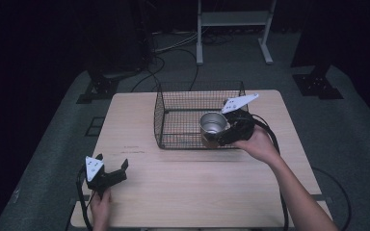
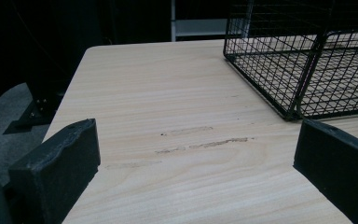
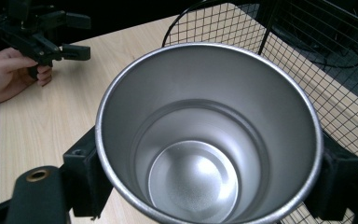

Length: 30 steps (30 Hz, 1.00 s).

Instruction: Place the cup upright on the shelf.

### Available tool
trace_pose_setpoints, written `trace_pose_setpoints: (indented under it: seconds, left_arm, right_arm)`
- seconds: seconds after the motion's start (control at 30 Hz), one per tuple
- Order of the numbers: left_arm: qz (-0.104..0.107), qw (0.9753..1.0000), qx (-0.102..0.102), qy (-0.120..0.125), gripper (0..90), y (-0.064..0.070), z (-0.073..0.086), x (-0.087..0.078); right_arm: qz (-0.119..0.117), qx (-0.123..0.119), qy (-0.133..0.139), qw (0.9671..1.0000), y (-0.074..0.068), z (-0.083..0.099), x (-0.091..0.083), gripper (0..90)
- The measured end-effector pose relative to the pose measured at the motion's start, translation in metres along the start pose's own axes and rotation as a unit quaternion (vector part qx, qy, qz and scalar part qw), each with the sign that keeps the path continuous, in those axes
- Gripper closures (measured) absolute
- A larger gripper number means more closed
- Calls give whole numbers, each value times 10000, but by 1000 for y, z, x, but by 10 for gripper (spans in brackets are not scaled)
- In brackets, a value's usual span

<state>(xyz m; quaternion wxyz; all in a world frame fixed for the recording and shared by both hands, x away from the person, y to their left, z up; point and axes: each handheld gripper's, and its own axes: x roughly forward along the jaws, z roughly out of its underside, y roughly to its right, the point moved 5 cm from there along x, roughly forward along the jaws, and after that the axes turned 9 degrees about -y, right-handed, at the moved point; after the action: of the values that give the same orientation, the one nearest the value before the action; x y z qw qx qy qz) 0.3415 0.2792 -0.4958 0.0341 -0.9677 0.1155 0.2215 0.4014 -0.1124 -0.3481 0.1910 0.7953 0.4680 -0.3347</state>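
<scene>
A: So, what lies closest?

B: At the near left corner of the table [image 1: 192, 187], the left gripper [image 1: 112, 174] is held low in a hand [image 1: 100, 208], jaws released and wide apart with nothing between them. Bare light wood stretches ahead of it, marked by a few faint scuffs [image 2: 200, 144].

A: And farther in?

B: The right gripper [image 1: 230, 131], held by the right hand [image 1: 260, 144], is clenched on a metal cup [image 1: 214, 124], one jaw against each side of its wall. The cup is empty, its open mouth up, held at the near right part of a black wire basket [image 1: 173, 108].

A: Room around it?

B: The basket sits at the middle of the far half of the table, well apart from the left gripper; open wood flanks it left and right. Beyond the far edge comes grey floor [image 1: 356, 120], cables [image 1: 173, 48], white stand legs [image 1: 231, 29] and darkness.
</scene>
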Motion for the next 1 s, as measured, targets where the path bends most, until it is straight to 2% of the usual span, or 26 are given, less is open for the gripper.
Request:
trace_pose_setpoints:
  seconds: [1.0]
  left_arm:
    - [15, 10000, -23, 14, 0, -1, 0, 0]
  right_arm:
    - [-97, 48, -57, 9999, 21, -45, 15, 181]
